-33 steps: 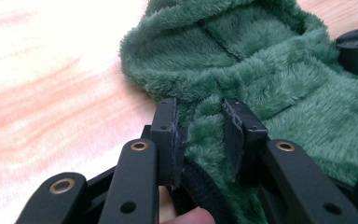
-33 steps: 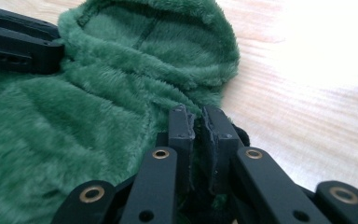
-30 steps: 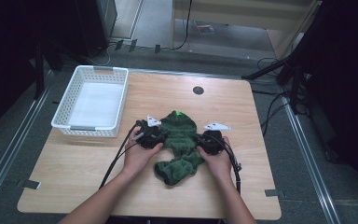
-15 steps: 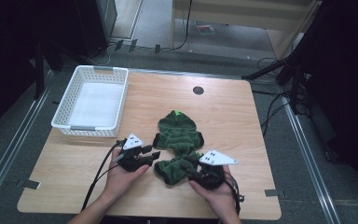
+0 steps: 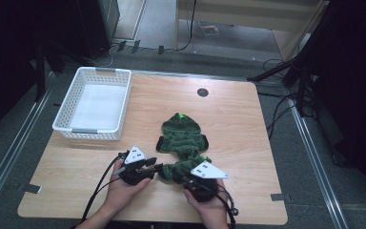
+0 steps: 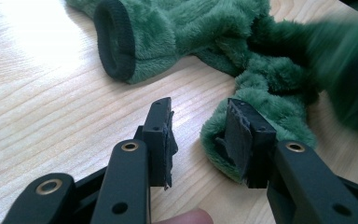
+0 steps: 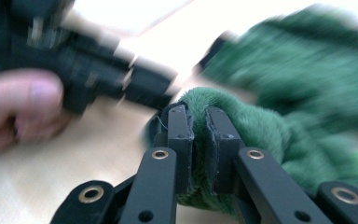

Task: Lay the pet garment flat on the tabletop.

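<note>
Already the right gripper point(image 7: 198, 126) pinches the green fleece pet hoodie's point(image 5: 181, 143) near hem; the left gripper point(image 6: 200, 135), spread, straddles bare tabletop point(image 6: 51, 116) beside it, so closing may miss the fabric.

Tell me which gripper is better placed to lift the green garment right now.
Right. The right gripper is already clamped on the green garment, while the left gripper has its jaws open beside the hem.

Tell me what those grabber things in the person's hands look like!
Each is black. The left gripper and right gripper each carry a pale grey three-cornered plate with small dark dots. Brass-coloured rivets dot the jaw arms, and black cables trail back.
</note>
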Tool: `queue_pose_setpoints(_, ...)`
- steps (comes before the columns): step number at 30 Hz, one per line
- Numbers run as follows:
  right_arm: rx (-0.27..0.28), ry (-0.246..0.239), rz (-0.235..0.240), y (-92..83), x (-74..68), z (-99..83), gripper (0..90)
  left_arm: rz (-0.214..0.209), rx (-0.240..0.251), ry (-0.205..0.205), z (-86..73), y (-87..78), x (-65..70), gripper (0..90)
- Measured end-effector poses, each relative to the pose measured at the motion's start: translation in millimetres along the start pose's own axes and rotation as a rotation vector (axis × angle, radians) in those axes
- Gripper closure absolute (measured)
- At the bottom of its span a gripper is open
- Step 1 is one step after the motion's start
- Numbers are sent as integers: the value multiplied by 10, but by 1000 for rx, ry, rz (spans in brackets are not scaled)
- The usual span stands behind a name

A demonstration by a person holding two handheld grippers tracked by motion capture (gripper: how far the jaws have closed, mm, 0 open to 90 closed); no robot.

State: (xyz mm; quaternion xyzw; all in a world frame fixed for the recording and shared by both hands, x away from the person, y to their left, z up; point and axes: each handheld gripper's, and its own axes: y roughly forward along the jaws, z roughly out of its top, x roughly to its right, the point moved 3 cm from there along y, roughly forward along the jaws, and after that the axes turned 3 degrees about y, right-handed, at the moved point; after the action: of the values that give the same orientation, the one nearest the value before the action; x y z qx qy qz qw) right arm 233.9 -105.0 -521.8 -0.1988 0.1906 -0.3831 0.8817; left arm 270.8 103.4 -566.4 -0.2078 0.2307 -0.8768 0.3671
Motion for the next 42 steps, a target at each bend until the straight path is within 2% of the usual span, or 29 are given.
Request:
queue_pose_setpoints(3, 115, 103, -28, -282, 254, 135, 823, -4, 5, -8, 5, 1, 1, 619)
queue_pose_setpoints(4, 115, 103, -28, -282, 254, 135, 823, -7, 9, -14, 10, -2, 4, 619)
queue_pose_setpoints(5, 145, 134, -36, -370, 355, 155, 821, -10, 12, -23, 19, -7, 9, 617)
queue_pose_setpoints(6, 166, 182, -83, -498, 559, 142, 818, -28, 18, -31, 28, -10, 17, 608)
queue_pose_setpoints(7, 166, 182, -83, -498, 559, 142, 818, -32, 23, -30, 36, -8, 32, 608)
queue_pose_setpoints(8, 162, 246, -135, -563, 784, 75, 806, -30, 22, -21, 41, -5, 50, 601)
queue_pose_setpoints(9, 162, 246, -135, -563, 784, 75, 806, -30, 18, -11, 43, 3, 65, 601)
queue_pose_setpoints(10, 106, 302, -208, -562, 1015, -26, 784, -25, 9, -2, 39, 29, 88, 580)
queue_pose_setpoints(11, 106, 302, -208, -562, 1015, -26, 784, -25, 9, -2, 39, 29, 88, 559)
queue_pose_setpoints(12, 74, 384, -242, -557, 1212, -141, 760, -25, -6, -5, 30, 49, 105, 550)
queue_pose_setpoints(13, 74, 384, -242, -557, 1212, -141, 760, -25, -6, -5, 30, 49, 105, 548)
queue_pose_setpoints(14, 46, 427, -277, -561, 1326, -207, 702, -28, -7, -6, 31, 48, 112, 540)
queue_pose_setpoints(15, 46, 427, -277, -561, 1326, -207, 702, -32, -5, -11, 35, 45, 122, 540)
queue_pose_setpoints(17, 79, 409, -316, -617, 1347, -181, 651, -32, -9, -7, 44, 38, 135, 518)
queue_pose_setpoints(18, 141, 347, -349, -676, 1278, -84, 613, -30, -12, -1, 46, 34, 139, 509)
queue_pose_setpoints(19, 165, 307, -360, -696, 1216, -26, 594, -30, -9, 2, 48, 38, 147, 505)
queue_pose_setpoints(20, 165, 307, -360, -696, 1216, -26, 594, -28, -14, 7, 47, 40, 151, 505)
queue_pose_setpoints(22, 200, 221, -361, -686, 1082, 77, 573, -31, -22, 10, 38, 60, 163, 505)
queue_pose_setpoints(23, 176, 165, -291, -552, 948, 131, 562, -26, -28, 17, 30, 71, 169, 516)
queue_pose_setpoints(25, 97, 127, -202, -312, 830, 104, 555, -20, -39, 34, 17, 90, 189, 555)
queue_pose_setpoints(26, 97, 127, -202, -312, 830, 104, 555, -13, -45, 44, 14, 90, 199, 555)
queue_pose_setpoints(28, 15, 97, -169, -74, 762, 23, 561, -9, -64, 65, 7, 88, 213, 620)
queue_pose_setpoints(29, -18, 95, -162, 21, 761, -17, 555, -1, -84, 76, -1, 90, 218, 664)
queue_pose_setpoints(30, -72, 125, -150, 127, 775, -70, 569, 2, -96, 83, -9, 96, 221, 734)
queue_pose_setpoints(31, -72, 125, -150, 127, 775, -70, 569, 0, -104, 87, -13, 91, 216, 734)
queue_pose_setpoints(33, -94, 125, -149, 111, 784, -90, 658, 6, -102, 82, -12, 72, 190, 818)
queue_pose_setpoints(34, -94, 125, -149, 111, 784, -90, 658, 7, -103, 77, -12, 65, 171, 818)
queue_pose_setpoints(39, -143, 146, -118, 21, 805, -200, 782, 21, -103, 54, -7, 31, 73, 839)
queue_pose_setpoints(42, -157, 147, -117, 2, 809, -228, 795, 16, -102, 44, -8, 19, 30, 838)
